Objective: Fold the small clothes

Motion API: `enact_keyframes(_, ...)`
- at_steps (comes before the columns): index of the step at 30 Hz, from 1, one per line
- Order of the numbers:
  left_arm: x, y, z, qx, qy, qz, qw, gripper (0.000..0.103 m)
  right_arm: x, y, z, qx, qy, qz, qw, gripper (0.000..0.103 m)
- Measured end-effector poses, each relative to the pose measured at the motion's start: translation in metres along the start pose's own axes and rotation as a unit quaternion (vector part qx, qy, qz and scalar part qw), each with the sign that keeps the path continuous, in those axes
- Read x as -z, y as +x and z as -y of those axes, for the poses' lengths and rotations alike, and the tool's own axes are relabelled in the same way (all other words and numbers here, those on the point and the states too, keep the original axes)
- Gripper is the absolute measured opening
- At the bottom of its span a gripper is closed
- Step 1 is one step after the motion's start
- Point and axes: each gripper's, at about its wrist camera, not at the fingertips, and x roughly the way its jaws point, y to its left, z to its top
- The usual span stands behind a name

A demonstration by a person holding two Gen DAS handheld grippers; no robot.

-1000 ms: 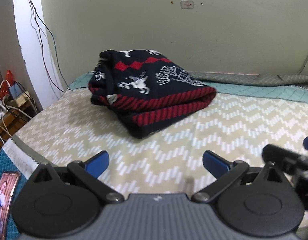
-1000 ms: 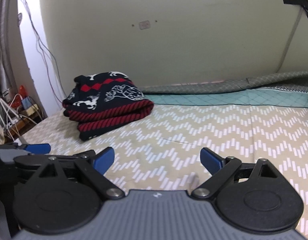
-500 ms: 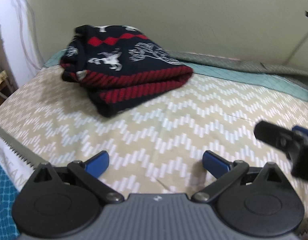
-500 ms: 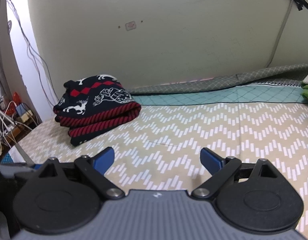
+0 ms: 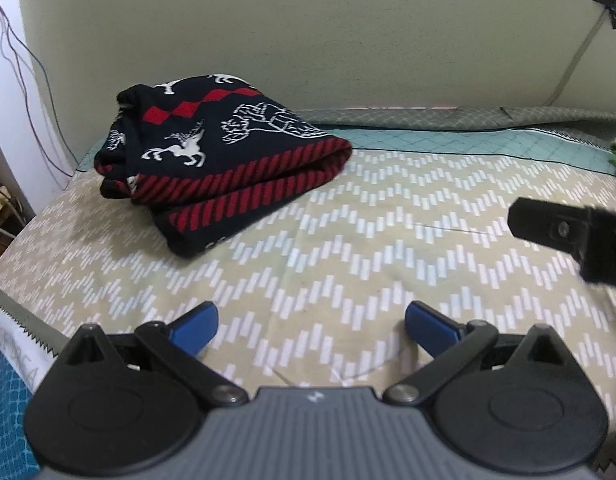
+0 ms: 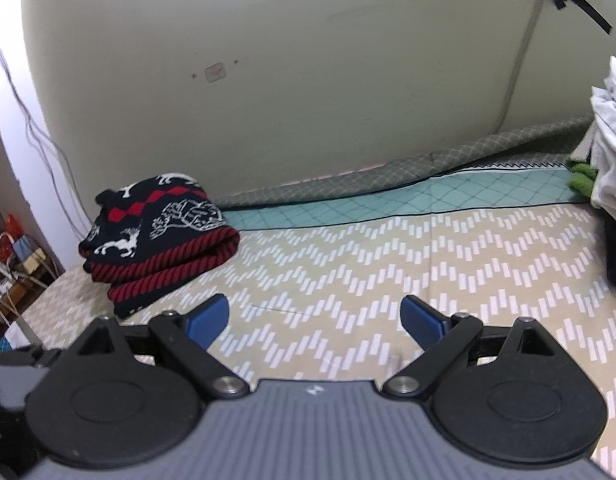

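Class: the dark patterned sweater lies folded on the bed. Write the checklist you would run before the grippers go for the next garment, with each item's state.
1. Sweater folded, lying clear of both grippers: ok.
2. Left gripper open, holding nothing: ok.
3. Right gripper open, holding nothing: ok.
4. Zigzag bedspread bare ahead of the right gripper: ok.
5. Next garment: white clothes pile at right edge, which item cannot tell.

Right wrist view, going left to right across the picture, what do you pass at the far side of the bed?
Tangle of cables → folded dark sweater → teal quilted blanket → green cloth → white clothes pile.
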Motion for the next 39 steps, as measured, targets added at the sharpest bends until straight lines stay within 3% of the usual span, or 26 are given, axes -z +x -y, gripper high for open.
enact_keyframes(39,0.0008,0.0011,-0.0023,-0.008,0.001,0.0,1.0,0.103,0.001,0.0054,-0.0022,-0.012,-0.003,-0.011,1.0,0.088)
